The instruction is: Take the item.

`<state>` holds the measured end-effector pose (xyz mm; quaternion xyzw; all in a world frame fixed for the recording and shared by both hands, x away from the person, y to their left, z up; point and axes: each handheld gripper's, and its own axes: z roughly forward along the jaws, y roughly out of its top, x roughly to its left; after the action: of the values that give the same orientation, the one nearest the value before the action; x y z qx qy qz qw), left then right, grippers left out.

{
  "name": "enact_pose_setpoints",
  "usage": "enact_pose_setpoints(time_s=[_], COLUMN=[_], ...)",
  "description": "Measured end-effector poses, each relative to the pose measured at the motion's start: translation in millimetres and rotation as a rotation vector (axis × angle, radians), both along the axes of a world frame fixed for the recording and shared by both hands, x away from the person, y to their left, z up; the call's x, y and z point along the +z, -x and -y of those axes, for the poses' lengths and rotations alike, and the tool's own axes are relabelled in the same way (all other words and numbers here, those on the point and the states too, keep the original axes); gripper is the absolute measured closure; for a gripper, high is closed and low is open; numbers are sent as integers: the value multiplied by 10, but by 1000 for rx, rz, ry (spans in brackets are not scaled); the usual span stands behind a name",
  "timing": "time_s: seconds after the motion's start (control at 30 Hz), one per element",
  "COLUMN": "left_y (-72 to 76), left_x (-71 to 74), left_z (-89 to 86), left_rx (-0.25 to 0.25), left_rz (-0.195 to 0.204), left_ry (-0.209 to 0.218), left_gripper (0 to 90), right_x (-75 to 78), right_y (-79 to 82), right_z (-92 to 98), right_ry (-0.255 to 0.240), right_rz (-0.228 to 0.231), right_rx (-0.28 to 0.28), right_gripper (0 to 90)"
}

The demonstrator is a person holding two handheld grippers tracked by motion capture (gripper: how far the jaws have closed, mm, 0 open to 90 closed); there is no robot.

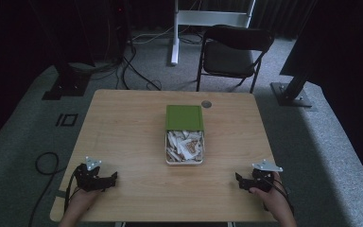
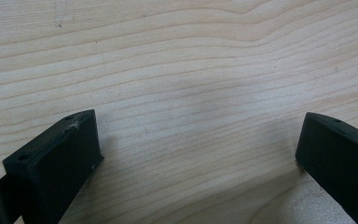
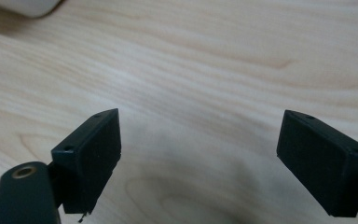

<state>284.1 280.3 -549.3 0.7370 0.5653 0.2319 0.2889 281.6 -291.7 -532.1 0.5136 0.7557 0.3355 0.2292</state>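
At the table's point(image 1: 123, 118) near-left corner, the left hand point(image 1: 78, 201) rests low on the wood, its left gripper point(image 1: 111, 178) aimed inward with jaws spread wide over bare tabletop. Midway along the table, well apart from both grippers, sits a white box point(image 1: 184, 162) of crumpled paper scraps point(image 1: 183, 145), its green lid point(image 1: 184, 117) slid toward the far edge. Near the near-right corner, the right hand point(image 1: 276, 198) holds the right gripper point(image 1: 238, 181) likewise gaping and empty, pointing inward.

Pale wood-grain table point(image 1: 123, 127); white box point(image 1: 184, 161) with a green lid point(image 1: 184, 117), holding white and tan paper scraps point(image 1: 183, 145); black left gripper point(image 1: 111, 177) and right gripper point(image 1: 238, 180); grey carpet point(image 1: 19, 156).
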Motion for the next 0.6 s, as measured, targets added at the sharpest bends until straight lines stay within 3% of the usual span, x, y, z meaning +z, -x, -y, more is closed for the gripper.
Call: enact_pose_setpoints(time_s=[0.6], left_y=[0], left_x=[0], left_z=[0], left_rx=[0], left_rz=[0], left_ry=[0], left_gripper=[6], right_x=[405], right_y=[-184], right_z=[-325], right_ry=[-2], right_rz=[63], right_rx=[52], right_gripper=[159])
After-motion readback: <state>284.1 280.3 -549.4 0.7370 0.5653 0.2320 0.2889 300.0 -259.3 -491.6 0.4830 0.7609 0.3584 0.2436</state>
